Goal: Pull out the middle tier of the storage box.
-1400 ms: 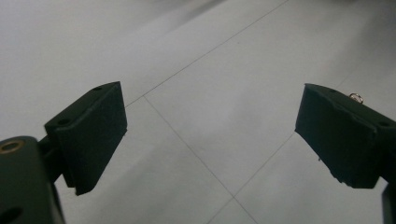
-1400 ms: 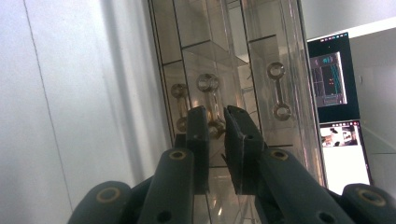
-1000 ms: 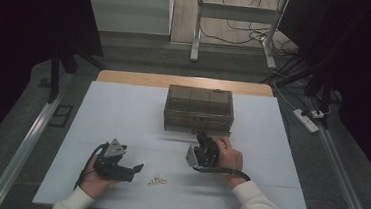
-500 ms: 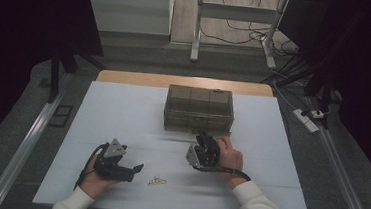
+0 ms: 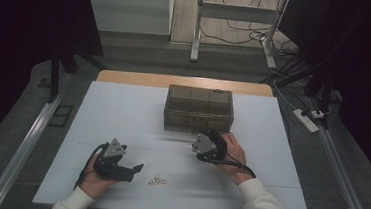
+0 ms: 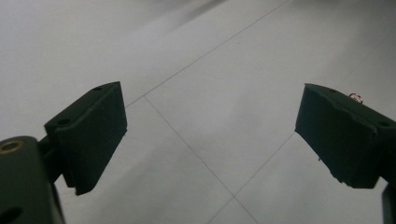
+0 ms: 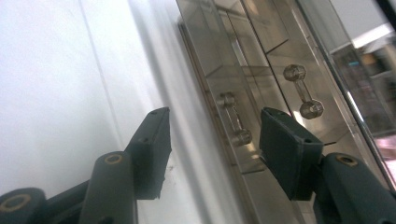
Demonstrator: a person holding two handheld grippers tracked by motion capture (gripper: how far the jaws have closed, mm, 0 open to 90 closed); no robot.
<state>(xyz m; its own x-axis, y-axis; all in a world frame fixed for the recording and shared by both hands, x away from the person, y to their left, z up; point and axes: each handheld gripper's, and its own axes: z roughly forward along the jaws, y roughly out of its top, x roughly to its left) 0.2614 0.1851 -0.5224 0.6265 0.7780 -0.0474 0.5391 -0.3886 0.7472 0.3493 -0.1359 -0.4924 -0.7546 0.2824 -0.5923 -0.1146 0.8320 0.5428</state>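
Up close, the right tongs (image 7: 212, 144), just opening, gape empty at drawer handles (image 7: 233, 122); the left tongs (image 6: 210, 135) stand wide, empty.

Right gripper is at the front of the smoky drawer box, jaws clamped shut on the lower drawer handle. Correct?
Not quite. The right gripper is at the front of the smoky drawer box, but its jaws stand apart, having just been opening; the lower drawer handle sits between them with neither pad pressing on it. The right gripper view shows this.
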